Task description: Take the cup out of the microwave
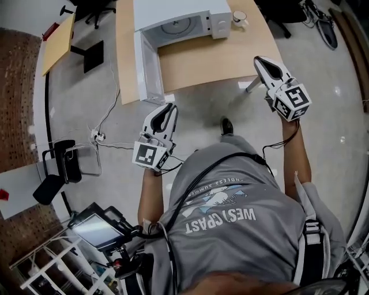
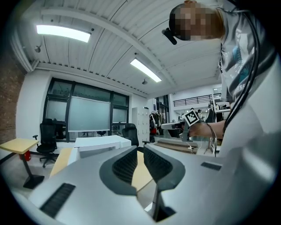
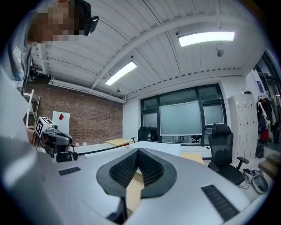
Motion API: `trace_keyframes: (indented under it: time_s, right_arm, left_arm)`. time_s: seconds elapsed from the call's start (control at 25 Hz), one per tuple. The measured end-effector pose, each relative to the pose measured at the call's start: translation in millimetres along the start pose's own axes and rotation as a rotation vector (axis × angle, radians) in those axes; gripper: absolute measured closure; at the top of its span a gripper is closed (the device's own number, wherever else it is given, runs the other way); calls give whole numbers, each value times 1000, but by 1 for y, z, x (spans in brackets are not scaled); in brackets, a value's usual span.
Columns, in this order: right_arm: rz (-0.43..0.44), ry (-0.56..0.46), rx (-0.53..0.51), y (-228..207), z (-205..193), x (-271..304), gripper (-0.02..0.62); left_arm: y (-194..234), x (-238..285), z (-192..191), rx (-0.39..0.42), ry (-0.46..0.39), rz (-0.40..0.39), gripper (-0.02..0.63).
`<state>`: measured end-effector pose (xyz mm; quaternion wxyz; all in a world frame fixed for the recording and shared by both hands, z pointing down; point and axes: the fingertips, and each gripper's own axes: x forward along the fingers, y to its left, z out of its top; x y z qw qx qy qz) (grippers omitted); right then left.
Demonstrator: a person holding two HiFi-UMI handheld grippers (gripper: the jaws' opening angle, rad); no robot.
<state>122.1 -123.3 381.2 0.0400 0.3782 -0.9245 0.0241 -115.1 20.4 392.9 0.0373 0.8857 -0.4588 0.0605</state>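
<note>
A white microwave [image 1: 180, 17] stands on the wooden table [image 1: 230, 57] with its door [image 1: 149, 69] swung open toward me. Its turntable shows bare inside. A white cup [image 1: 239, 17] sits on the table just right of the microwave. My left gripper [image 1: 169, 107] is shut and holds nothing; it hangs over the floor just in front of the open door. My right gripper [image 1: 260, 60] is shut and holds nothing, raised near the table's front right corner. In the left gripper view the jaws [image 2: 140, 148] point level at the microwave [image 2: 103, 143]. The right gripper view shows its jaws [image 3: 138, 151] closed.
A cable and a power strip [image 1: 97, 136] lie on the floor left of me. A black chair [image 1: 57, 173] and a cart with a screen [image 1: 95, 230] stand at the lower left. A yellow table [image 1: 57, 40] is at the upper left.
</note>
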Motion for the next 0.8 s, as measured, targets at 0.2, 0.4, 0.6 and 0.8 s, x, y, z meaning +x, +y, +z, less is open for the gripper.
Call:
trace_keyframes:
  time_s: [0.2,0.4,0.6,0.8]
  right_arm:
    - [29,-52,-58,48,6,-28,583]
    - [44,-77,-109,132,58,-56,583]
    - [53,-80,-126,198,68,-79,583]
    - [33,-75,-122,283,87,-125,583]
  left_arm:
    - [-18,-23,-33,1,13,-12,518]
    - [-24,-90,-17,-13,17,-22,518]
    - [-25,-144,-26,-24,13,-23,518]
    - [-42,-225,-19,-37,2,-38,518]
